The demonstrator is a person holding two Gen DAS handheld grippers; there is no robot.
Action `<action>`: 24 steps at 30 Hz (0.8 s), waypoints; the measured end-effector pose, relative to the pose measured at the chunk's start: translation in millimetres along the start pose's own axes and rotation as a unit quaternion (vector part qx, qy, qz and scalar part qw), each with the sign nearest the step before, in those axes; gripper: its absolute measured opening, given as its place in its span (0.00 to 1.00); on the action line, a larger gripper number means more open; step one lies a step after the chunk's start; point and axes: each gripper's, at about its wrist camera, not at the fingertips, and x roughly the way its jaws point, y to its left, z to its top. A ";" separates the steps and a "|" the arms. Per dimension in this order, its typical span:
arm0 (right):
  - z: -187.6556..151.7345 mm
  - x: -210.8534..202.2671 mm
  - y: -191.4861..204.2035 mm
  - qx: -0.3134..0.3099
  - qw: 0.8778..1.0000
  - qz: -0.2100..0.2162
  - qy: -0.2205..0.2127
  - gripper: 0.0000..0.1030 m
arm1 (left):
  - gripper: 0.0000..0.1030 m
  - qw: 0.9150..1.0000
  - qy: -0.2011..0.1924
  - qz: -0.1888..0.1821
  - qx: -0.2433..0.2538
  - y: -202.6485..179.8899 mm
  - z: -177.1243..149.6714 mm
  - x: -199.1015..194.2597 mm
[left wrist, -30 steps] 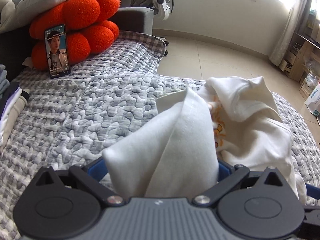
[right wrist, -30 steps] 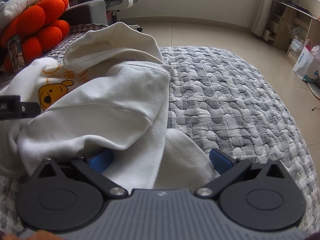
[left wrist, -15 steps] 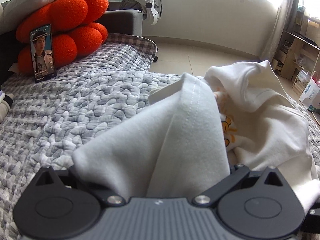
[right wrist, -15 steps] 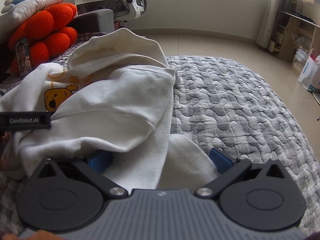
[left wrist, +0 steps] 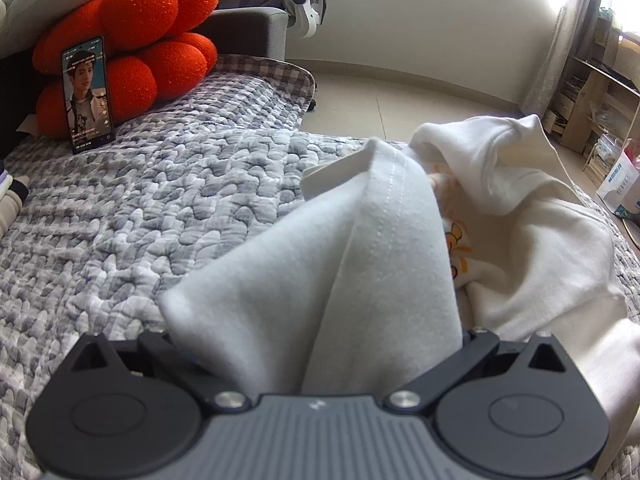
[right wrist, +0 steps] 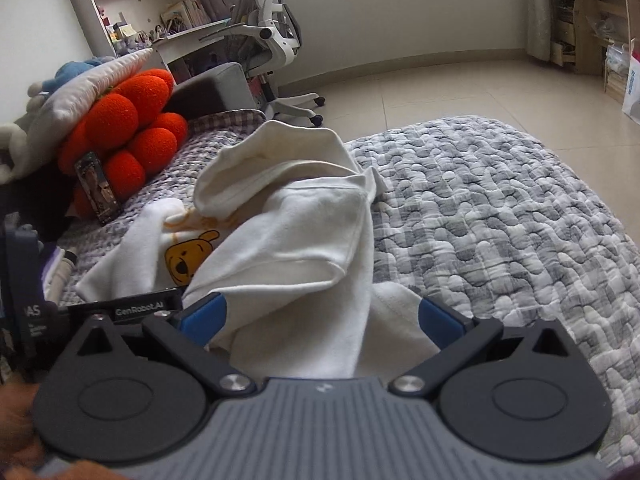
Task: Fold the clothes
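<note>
A cream-white shirt (right wrist: 296,236) with a yellow cartoon bear print (right wrist: 186,258) lies bunched on the grey quilted bed (right wrist: 500,216). My left gripper (left wrist: 316,340) is shut on a hemmed edge of the shirt (left wrist: 340,264), which rises from its jaws and hides the fingertips. My right gripper (right wrist: 320,316) has shirt cloth between its blue pads (right wrist: 202,316), which stand wide apart with cloth draped over the gap. The left gripper's body (right wrist: 120,308) shows at the left of the right wrist view, close beside my right gripper.
An orange plush cushion (left wrist: 136,40) with a phone (left wrist: 87,94) leaning on it sits at the bed's far left. Folded clothes (left wrist: 10,204) lie at the left edge. A white office chair (right wrist: 276,40), a desk and shelves stand on the tiled floor beyond.
Both grippers have lifted with the shirt. The right wrist view has tilted up, so more of the room shows. The shirt hangs more between them.
</note>
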 end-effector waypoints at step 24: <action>-1.2 -65.5 -13.2 0.116 0.983 0.141 -0.020 0.62 | 0.48 0.994 -0.045 -0.065 -0.071 27.5 13.6 -34.3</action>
